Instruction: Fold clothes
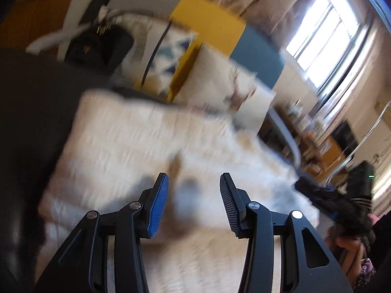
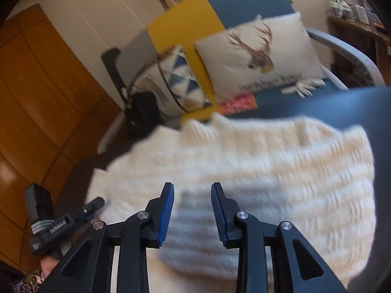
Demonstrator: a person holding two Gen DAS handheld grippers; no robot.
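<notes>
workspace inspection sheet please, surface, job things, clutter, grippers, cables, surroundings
surface: dark table, mostly covered.
job's things: cream knit sweater spread on it, blurred.
clutter: black bag at the far edge.
grippers: left hand-held gripper and right hand-held gripper both open over the sweater, nothing between the pads.
cables: thin dark cord across the triangle cushion.
surroundings: deer cushion on a blue sofa, window, wooden doors.

Daylight glares through my window [image 1: 325, 36]; both fisheye views motion-blurred, sweater [image 2: 244, 161] smeared, dark vignette at edges.
</notes>
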